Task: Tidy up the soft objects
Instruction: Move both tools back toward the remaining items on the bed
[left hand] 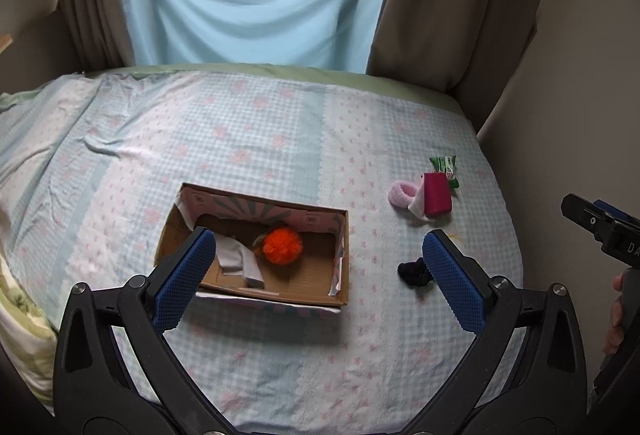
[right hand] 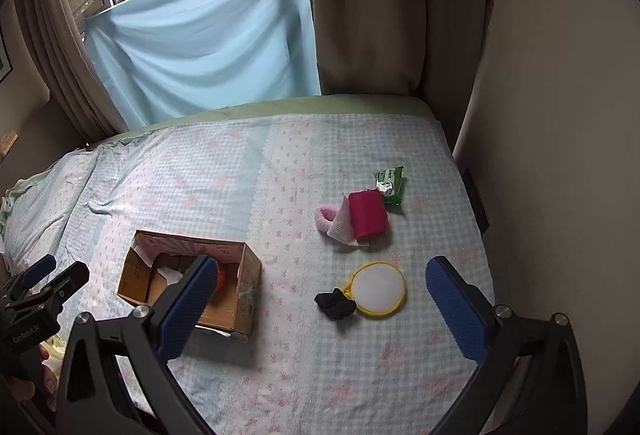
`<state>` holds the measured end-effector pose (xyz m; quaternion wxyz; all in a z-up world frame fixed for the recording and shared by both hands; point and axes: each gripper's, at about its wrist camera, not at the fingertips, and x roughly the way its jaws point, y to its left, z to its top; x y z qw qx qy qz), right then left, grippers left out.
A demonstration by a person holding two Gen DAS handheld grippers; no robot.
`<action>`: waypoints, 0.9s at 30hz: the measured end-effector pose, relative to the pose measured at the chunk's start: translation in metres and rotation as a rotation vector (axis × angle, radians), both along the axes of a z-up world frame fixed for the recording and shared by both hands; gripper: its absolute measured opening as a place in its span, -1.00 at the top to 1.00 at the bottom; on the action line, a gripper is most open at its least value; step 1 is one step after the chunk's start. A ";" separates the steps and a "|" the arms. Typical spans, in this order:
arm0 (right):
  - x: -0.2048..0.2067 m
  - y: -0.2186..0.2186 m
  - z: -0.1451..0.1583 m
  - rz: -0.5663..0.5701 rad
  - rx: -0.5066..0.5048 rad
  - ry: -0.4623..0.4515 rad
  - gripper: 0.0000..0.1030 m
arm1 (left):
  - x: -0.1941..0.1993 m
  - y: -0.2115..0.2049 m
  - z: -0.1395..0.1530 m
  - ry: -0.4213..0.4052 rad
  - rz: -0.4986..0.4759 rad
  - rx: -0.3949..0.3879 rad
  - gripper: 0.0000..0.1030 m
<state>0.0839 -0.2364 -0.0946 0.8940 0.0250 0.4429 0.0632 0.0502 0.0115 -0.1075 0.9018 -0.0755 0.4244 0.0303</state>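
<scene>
Your left gripper (left hand: 318, 271) and right gripper (right hand: 318, 309) hover spread wide and empty over the bed (right hand: 280, 171); an orange pompom (left hand: 282, 246) sits in the cardboard box (left hand: 306, 285) (black scrunchie (right hand: 335, 305) outside, touching a yellow-rimmed mesh disc (right hand: 378, 288)).

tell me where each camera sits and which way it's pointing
Left wrist: on the left gripper, looking forward over the bed at the cardboard box; the right gripper shows at the right edge.
Right wrist: on the right gripper, looking at the black sock and yellow mesh pouch.
Both see the box, sock and red pouch.
</scene>
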 end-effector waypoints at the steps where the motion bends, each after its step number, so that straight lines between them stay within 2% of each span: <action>1: 0.003 -0.008 -0.002 -0.010 0.007 0.004 -1.00 | 0.003 -0.006 -0.001 0.005 -0.004 -0.003 -1.00; 8: 0.024 -0.047 -0.016 -0.061 0.031 0.020 -1.00 | 0.039 -0.037 -0.017 0.045 -0.061 -0.029 -1.00; 14: 0.052 -0.067 -0.036 -0.086 0.040 0.046 -1.00 | 0.094 -0.061 -0.047 0.099 -0.117 -0.087 -1.00; 20: 0.100 -0.080 -0.073 -0.095 0.024 0.097 -1.00 | 0.170 -0.083 -0.099 0.195 -0.159 -0.116 -1.00; 27: 0.160 -0.086 -0.143 -0.088 0.038 0.169 -1.00 | 0.254 -0.103 -0.180 0.315 -0.211 -0.105 -0.99</action>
